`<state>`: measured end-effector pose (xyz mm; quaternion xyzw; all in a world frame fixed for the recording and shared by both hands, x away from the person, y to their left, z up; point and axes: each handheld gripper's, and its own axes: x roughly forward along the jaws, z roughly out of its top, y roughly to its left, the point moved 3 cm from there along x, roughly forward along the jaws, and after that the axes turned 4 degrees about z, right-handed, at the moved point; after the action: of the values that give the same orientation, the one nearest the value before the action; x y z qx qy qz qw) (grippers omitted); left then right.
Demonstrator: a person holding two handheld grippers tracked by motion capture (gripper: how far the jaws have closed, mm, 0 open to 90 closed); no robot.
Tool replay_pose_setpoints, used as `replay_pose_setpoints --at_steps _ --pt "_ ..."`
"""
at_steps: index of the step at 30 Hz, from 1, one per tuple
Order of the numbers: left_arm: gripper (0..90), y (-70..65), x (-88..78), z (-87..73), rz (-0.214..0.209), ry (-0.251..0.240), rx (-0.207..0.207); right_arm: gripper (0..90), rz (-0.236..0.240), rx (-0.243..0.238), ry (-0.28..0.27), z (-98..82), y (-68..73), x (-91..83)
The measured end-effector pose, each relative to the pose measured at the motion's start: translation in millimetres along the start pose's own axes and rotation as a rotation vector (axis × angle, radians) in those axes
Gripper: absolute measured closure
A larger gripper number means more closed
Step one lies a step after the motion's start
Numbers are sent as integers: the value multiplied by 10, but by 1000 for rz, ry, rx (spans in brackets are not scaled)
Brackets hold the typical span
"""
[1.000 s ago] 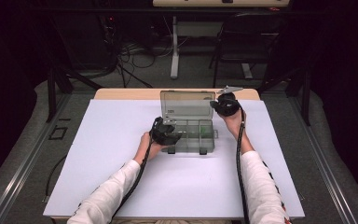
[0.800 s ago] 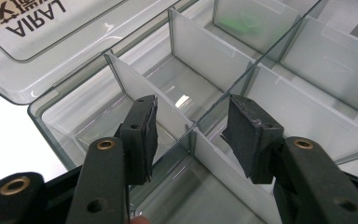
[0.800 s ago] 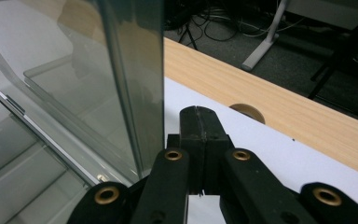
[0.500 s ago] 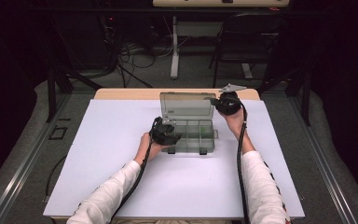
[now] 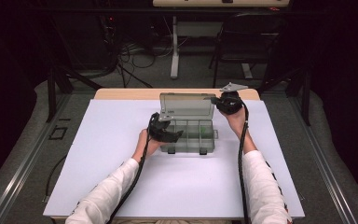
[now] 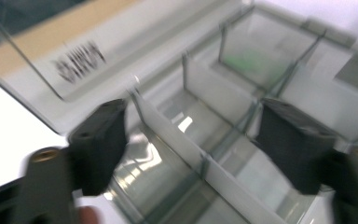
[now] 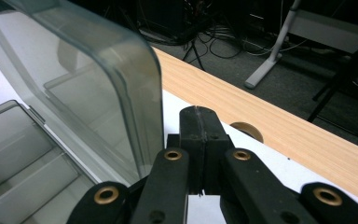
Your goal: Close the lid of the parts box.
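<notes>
1. At table centre: clear compartment box (image 5: 191,135), lid (image 5: 186,106) raised at 12 o'clock.
2. Left gripper (image 6: 191,149) over compartments, jaws just opening, nothing gripped.
3. Right gripper (image 7: 199,154) closed beside lid's right edge.

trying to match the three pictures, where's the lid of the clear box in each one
High view: the lid stands open at the table's far middle.
Left gripper view: upper left, the pane with dark lettering.
Right gripper view: the tall clear pane at left.
Shared landmark: the wooden table edge.
</notes>
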<state>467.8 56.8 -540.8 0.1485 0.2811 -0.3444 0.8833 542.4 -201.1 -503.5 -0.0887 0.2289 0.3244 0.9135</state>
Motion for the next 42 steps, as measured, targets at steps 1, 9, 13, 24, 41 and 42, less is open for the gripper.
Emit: replay_pose_setpoints --at_steps 1,9,13,24,41,42 --pt "178 31 -34 29 12 -17 -1 900 -1 2 -4 -1 1 -1" --pt "11 271 -220 284 103 -77 -12 900 2 2 -9 13 2 -43" --pt "0 380 -247 430 123 -74 -4 900 1 4 -5 6 -7 -61" --pt "290 513 -248 635 158 -74 55 900 2 -2 -5 -2 -19 -78" --pt "683 652 -313 611 140 -143 43 726 -59 -52 68 32 -30 -205" --pt "683 656 -313 611 142 -140 47 678 -71 -65 77 43 -29 -242"
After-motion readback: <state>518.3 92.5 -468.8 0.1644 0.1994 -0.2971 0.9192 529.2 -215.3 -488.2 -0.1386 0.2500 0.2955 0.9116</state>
